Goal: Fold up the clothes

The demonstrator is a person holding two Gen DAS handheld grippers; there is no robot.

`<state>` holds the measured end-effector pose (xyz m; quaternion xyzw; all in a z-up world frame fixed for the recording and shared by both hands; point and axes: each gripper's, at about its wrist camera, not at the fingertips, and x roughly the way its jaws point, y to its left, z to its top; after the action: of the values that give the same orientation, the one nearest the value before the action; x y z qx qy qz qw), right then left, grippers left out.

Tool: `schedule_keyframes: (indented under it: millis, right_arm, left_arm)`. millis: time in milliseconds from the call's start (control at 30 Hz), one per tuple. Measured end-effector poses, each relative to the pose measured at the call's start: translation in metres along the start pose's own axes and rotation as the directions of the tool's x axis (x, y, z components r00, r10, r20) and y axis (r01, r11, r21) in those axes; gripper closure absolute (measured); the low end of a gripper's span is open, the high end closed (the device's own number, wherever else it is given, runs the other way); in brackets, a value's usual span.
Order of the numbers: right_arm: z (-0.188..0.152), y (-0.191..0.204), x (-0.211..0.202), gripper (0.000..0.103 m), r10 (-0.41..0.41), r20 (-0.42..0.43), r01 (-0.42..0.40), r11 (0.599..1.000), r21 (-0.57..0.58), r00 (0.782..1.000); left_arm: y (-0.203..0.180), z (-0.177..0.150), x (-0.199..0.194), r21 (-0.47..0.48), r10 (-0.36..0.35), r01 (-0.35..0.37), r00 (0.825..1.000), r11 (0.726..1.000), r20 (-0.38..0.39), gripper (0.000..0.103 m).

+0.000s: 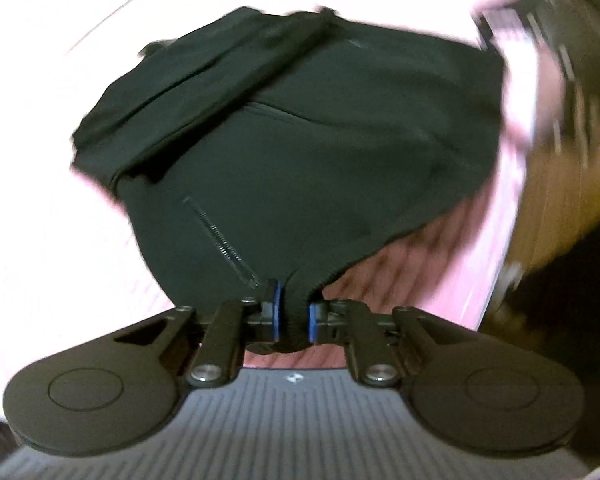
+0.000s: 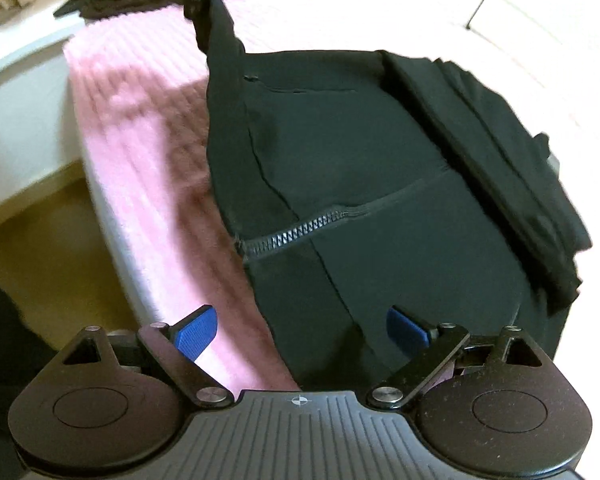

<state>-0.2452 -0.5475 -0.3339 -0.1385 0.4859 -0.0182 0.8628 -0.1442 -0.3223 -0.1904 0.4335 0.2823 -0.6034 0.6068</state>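
1. The left gripper (image 1: 293, 316) has its jaws clamped on the ribbed hem corner of the black jacket (image 1: 300, 140) and lifts that corner off the bed, seemingly to carry it over for a fold; the right gripper (image 2: 300, 330) hovers low over the near hem with its jaws spread wide and nothing between them.
2. The pink ribbed blanket (image 2: 140, 152) covers the bed and gives bare room to the left of the garment in the right wrist view.
3. The jacket lies mostly flat there, with one sleeve (image 2: 500, 184) laid across its far side (partly folded, I judge).
4. A pocket zipper (image 2: 296, 232) runs across the panel.
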Motion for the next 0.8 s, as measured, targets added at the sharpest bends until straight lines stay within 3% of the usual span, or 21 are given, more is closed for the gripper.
schedule_keyframes:
  millis: [67,133,167,200,267,433,500,600,700,800]
  right_arm:
    - [-0.006,-0.003,0.01,0.009,-0.056,-0.01,0.056,0.998,-0.027,0.998]
    - [-0.016,-0.011,0.016,0.015,-0.115,-0.027,0.114,0.992,-0.05,0.993]
    - [-0.023,-0.018,0.016,0.034,-0.144,-0.05,0.141,0.988,-0.061,0.988]
    - [-0.031,-0.024,0.015,0.044,-0.174,-0.074,0.168,0.983,-0.074,0.982]
    - [-0.045,-0.037,0.01,0.046,-0.193,-0.101,0.184,0.978,-0.097,0.976]
    - [-0.081,-0.069,-0.001,0.08,-0.242,-0.163,0.217,0.964,-0.157,0.956]
    - [-0.082,-0.072,-0.004,0.099,-0.218,-0.168,0.186,0.965,-0.186,0.961]
    - [-0.073,-0.08,-0.013,0.101,-0.183,-0.181,0.151,0.972,-0.178,0.966]
    - [-0.064,-0.08,-0.034,0.101,-0.149,-0.184,0.116,0.977,-0.179,0.972]
    - [-0.055,-0.074,-0.063,0.101,-0.112,-0.175,0.08,0.98,-0.181,0.978]
  left_arm:
    - [0.014,0.002,-0.004,-0.13,-0.031,0.03,0.999,0.991,-0.01,0.093]
    - [0.024,0.01,-0.005,-0.2,-0.047,0.043,0.999,0.979,-0.014,0.093]
    - [0.025,0.012,-0.008,-0.217,-0.051,0.046,0.999,0.975,-0.013,0.093]
    - [0.026,0.014,-0.009,-0.224,-0.051,0.047,0.999,0.973,-0.012,0.093]
    - [0.024,0.016,-0.011,-0.213,-0.043,0.04,0.999,0.976,-0.011,0.093]
    - [0.008,0.017,-0.008,-0.077,0.008,-0.01,1.0,0.997,-0.026,0.093]
    - [-0.001,0.016,-0.004,0.007,0.038,-0.037,0.999,0.999,-0.038,0.093]
    - [-0.018,0.013,0.0,0.15,0.072,-0.062,0.996,0.987,-0.06,0.095]
    - [-0.034,0.005,-0.007,0.286,0.079,-0.057,0.995,0.956,-0.065,0.096]
    - [-0.045,-0.006,-0.02,0.337,0.074,-0.051,0.996,0.94,-0.056,0.097]
